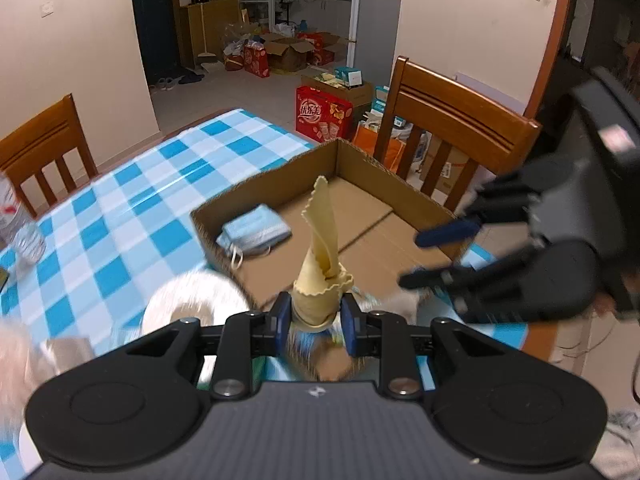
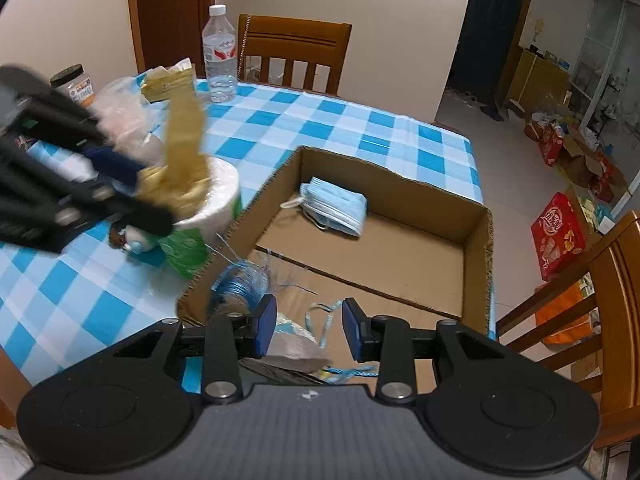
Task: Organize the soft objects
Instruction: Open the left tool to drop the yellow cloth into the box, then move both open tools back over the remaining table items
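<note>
The yellow cloth [image 1: 320, 264] stood pinched at its bunched lower end in the left tongs [image 1: 316, 316], above the near edge of the cardboard box [image 1: 264, 196] on the desk [image 1: 120, 208]; so slight a grip looked likely to let it slip out short of the box. The right tongs [image 2: 308, 326] hung parted and empty over the box's near end, just above a blue twine spool [image 2: 240, 284].

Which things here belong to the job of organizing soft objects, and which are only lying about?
Belong to the job:
- yellow cloth, held by the left gripper
- cardboard box
- blue face masks, already in the box
- right gripper, open above the box

Lying about:
- water bottle
- jar
- wooden chair
- red carton on the floor
</note>
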Tool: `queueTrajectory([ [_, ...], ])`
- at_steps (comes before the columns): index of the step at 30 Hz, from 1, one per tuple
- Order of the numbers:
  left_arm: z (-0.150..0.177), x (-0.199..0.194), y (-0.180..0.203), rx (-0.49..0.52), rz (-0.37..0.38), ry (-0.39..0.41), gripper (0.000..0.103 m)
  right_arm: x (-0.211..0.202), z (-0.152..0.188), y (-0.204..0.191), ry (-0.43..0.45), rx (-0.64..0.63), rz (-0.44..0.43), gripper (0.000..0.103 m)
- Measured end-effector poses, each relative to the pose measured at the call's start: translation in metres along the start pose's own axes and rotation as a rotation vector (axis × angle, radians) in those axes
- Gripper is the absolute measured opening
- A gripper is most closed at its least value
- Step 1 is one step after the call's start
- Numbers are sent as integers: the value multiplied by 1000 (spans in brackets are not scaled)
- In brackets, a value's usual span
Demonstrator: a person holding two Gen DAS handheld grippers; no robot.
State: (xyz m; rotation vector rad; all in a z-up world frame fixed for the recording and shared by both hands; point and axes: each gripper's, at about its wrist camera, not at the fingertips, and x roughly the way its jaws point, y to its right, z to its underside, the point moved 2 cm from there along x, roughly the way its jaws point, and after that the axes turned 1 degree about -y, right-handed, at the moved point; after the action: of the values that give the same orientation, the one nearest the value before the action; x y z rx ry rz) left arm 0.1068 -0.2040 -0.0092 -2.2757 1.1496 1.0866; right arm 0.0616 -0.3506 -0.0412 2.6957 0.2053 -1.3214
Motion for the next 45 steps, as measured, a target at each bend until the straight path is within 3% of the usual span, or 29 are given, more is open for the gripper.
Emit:
queueTrajectory([
  [6,-29,42,3,10,1,0,26,-4,12,13,5,25,-7,45],
  [8,-33,55,2,-1,-9,-9,41,-6,16,18,0,38,-14,53],
  [10,-35,65,2,2,-16,-20,81,-8,20,20,1,44,-21,69],
  [11,-35,68,1,-2,-37,-21,84,-10,21,21,6,48,-23,73],
  [13,-34,65,3,-8,-66,6,86,-10,24,20,9,50,-40,77],
  [23,-18,43,5,-30,-70,16,90,11,26,-1,-47,-12,-59,78],
  [26,-8,31,2,-63,-68,28,95,17,26,-6,-56,-22,-53,78],
  [30,14,18,-2,-133,-76,32,96,20,20,-17,-52,-27,-62,80],
  [36,51,3,-13,-229,-123,23,99,19,6,-41,-14,-57,-62,97],
  [40,74,-5,-31,-321,-149,3,99,19,1,-56,-14,-61,-66,99],
  [45,101,-16,-46,-361,-172,-15,99,16,-1,-68,-6,-37,-63,99],
])
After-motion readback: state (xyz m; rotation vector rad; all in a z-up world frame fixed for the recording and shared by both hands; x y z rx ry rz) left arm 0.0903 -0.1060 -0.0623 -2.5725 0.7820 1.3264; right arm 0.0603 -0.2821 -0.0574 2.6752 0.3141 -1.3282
